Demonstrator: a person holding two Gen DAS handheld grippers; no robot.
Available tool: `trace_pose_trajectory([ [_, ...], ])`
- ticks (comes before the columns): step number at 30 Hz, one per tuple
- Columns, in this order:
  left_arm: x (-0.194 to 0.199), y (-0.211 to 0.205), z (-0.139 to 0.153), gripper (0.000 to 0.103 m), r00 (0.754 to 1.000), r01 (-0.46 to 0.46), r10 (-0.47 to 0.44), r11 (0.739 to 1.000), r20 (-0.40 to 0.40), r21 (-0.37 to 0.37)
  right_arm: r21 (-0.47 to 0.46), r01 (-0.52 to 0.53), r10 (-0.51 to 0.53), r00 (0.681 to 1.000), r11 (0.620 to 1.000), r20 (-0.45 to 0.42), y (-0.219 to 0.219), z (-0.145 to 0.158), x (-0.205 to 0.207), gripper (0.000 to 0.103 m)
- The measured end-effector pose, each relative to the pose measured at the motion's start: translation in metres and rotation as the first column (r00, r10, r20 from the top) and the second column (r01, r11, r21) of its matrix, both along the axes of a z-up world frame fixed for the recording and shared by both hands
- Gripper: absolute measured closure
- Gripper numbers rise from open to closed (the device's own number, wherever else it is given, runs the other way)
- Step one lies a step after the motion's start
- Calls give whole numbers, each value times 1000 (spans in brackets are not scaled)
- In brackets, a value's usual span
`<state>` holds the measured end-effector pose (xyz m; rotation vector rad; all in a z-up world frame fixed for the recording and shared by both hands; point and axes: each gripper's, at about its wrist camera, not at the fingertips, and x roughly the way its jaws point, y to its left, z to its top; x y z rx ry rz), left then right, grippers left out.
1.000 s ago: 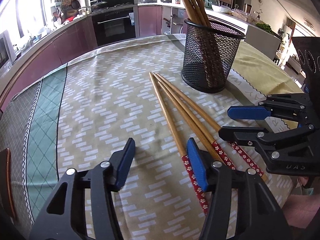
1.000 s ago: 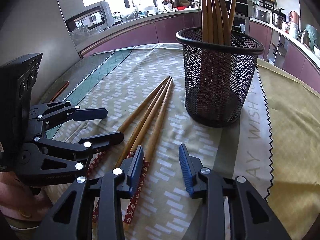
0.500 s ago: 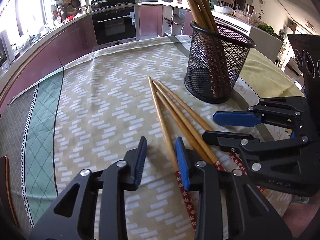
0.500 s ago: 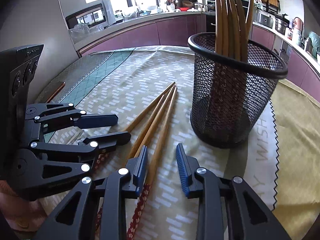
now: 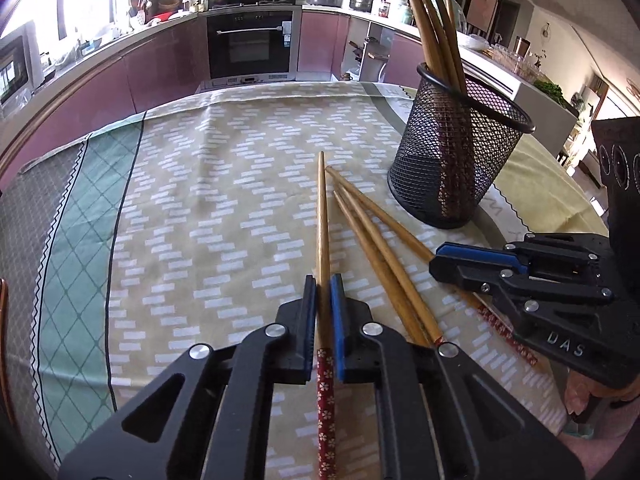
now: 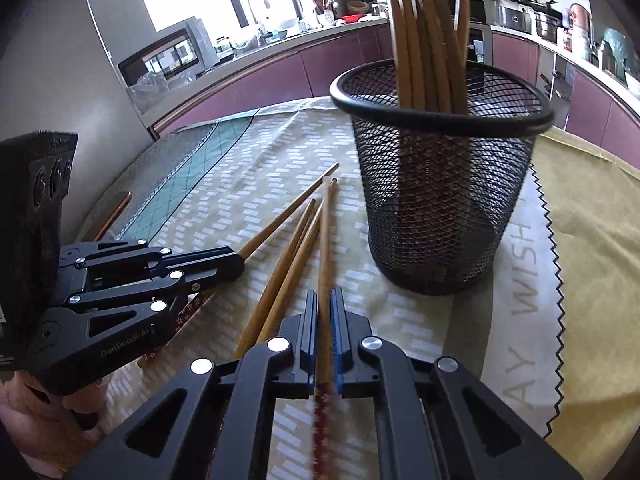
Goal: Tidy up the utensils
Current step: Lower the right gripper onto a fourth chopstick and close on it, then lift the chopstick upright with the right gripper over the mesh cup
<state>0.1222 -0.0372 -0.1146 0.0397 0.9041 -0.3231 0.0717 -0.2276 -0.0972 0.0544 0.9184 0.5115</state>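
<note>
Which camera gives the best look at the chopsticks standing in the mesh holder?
The right wrist view: the mesh holder sits close, and the chopsticks inside fill the top centre. The left wrist view shows the same holder and chopsticks smaller and off to the right.

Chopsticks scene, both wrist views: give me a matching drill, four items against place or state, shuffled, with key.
Items:
1. left gripper
2. right gripper
3. mesh holder
4. two loose chopsticks

States:
A. upright, holding several chopsticks
B. lying on the tablecloth, ungripped
C. shut on the leftmost chopstick
D. shut on the chopstick nearest the holder

Pairs: 1-C, 2-D, 3-A, 4-B
</note>
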Motion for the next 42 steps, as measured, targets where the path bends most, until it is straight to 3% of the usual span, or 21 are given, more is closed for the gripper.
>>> trace_pose_trajectory([
  [6, -11, 2, 5, 95, 999, 47, -47, 999, 8, -24, 48, -47, 47, 999, 998, 16, 1, 9, -8, 97],
  [13, -24, -9, 1, 95, 993, 119, -119, 993, -10, -13, 11, -102, 102, 995, 995, -19, 13, 4, -8, 97],
  [23, -8, -13, -2, 91, 990, 138, -138, 990, -27, 6, -22, -111, 110, 993, 994, -33, 22, -2, 3, 93],
  [28, 0, -16, -1, 95, 990, 136, -135, 991, -25, 16, -10, -107, 106, 994, 994, -31, 22, -3, 6, 96],
  [34, -1, -12, 6, 95, 993, 119, -119, 993, -15, -26, 24, -104, 103, 995, 994, 3, 14, 8, -2, 97],
  [42, -12, -2, 40, 95, 989, 142, -137, 983, 52, -113, 68, -96, 90, 992, 993, 93, -2, 38, -16, 97],
])
